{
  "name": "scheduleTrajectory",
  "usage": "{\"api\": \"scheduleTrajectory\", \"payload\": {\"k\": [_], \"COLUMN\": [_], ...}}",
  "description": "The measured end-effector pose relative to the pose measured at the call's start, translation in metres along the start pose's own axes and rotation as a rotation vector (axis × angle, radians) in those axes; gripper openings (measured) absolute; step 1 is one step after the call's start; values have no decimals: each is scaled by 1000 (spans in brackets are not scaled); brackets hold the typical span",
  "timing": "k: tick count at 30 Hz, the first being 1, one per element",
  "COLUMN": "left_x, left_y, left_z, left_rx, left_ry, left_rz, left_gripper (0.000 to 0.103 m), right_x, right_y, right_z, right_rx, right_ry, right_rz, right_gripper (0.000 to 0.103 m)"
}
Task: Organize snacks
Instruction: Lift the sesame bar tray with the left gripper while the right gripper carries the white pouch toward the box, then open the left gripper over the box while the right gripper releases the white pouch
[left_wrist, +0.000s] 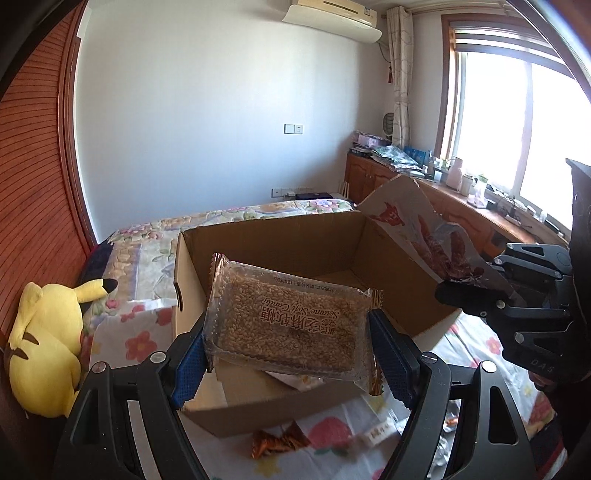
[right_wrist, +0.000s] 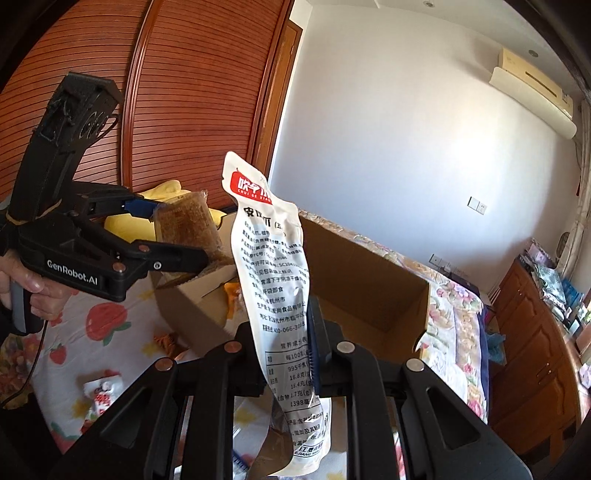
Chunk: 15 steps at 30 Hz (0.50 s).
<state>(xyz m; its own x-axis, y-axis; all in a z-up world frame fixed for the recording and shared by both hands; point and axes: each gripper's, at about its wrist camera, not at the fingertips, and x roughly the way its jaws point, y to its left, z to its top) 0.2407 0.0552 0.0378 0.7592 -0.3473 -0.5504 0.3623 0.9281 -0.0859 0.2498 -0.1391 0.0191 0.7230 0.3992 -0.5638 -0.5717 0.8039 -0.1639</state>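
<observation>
My left gripper (left_wrist: 288, 332) is shut on a clear pack of sesame soft candy (left_wrist: 288, 325) and holds it over the near end of an open cardboard box (left_wrist: 332, 236) on the bed. The right wrist view shows it at the left (right_wrist: 184, 236) with the candy pack (right_wrist: 188, 225). My right gripper (right_wrist: 295, 343) is shut on a white snack pouch (right_wrist: 273, 266) with a red label, held upright over the box (right_wrist: 369, 280). The left wrist view shows that gripper (left_wrist: 476, 291) and pouch (left_wrist: 413, 221) above the box's right wall.
A yellow plush toy (left_wrist: 44, 339) lies left of the box. Small snack packets lie on the floral bedsheet in front of the box (left_wrist: 277, 441) and at the left (right_wrist: 101, 395). A wooden wardrobe (right_wrist: 184, 92) stands behind; a wooden cabinet (right_wrist: 535, 350) runs along the window side.
</observation>
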Motion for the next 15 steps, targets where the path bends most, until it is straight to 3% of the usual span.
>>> {"api": "scheduleTrajectory", "payload": {"k": [15], "left_x": [53], "left_y": [5], "left_z": [9], "left_rx": [-21], "left_ry": [58], "left_rz": [19], "left_gripper": [83], "right_x": [67], "right_y": [-19], "right_z": [9], "right_rx": [-6], "right_ry": [24], "right_rz": [-3], "right_gripper": [18]}}
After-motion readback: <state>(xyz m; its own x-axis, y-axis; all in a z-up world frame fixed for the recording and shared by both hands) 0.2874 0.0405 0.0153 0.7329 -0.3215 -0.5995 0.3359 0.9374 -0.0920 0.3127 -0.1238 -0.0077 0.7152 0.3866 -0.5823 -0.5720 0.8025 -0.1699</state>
